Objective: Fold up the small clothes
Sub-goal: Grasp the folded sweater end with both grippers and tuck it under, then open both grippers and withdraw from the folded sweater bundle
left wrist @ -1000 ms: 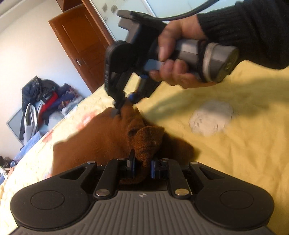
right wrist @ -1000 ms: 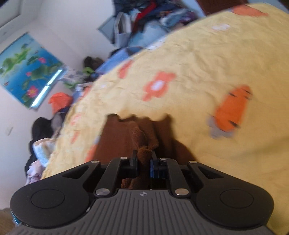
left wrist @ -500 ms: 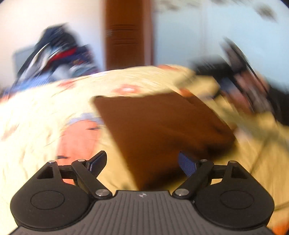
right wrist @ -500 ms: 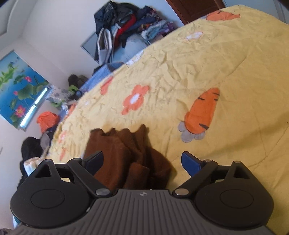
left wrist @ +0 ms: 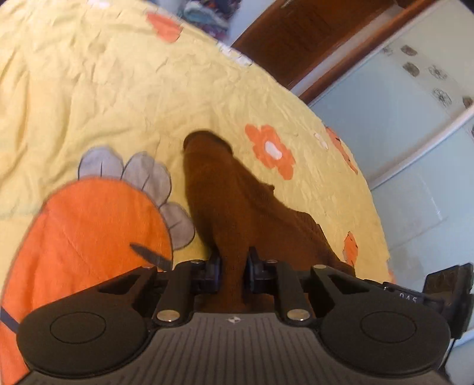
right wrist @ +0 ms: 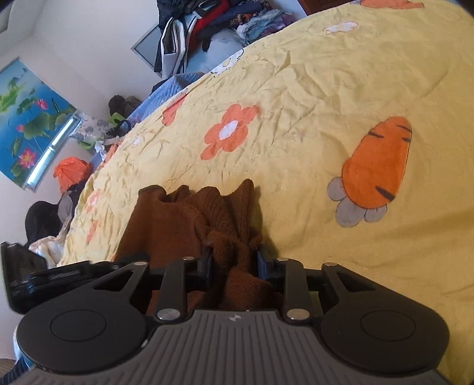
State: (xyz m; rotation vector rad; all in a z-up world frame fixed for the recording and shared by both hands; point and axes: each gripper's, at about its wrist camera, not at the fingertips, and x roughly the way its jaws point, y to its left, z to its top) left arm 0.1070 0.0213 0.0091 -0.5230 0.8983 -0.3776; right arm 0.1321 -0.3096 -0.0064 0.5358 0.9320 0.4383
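Observation:
A small brown knit garment (left wrist: pixel 237 195) lies on a yellow bedspread (left wrist: pixel 103 97) printed with carrots and flowers. My left gripper (left wrist: pixel 232 266) is shut on a fold of the garment at its near end. In the right wrist view the garment (right wrist: pixel 183 219) is bunched into ridges, and my right gripper (right wrist: pixel 234 260) is shut on a thick wad of it. Part of the other gripper's body shows at the right edge of the left wrist view (left wrist: pixel 444 290) and at the left edge of the right wrist view (right wrist: pixel 35 275).
A wooden door (left wrist: pixel 311 32) and pale blue cabinet panels (left wrist: pixel 408 124) stand beyond the bed. A heap of clothes (right wrist: pixel 213 26) sits past the bed's far edge. More clutter and an orange bag (right wrist: pixel 71 171) lie on the floor at the left.
Both grippers held the garment a second ago, opened and let go half a second ago, and are now shut on it again at new spots. The left gripper has swung round.

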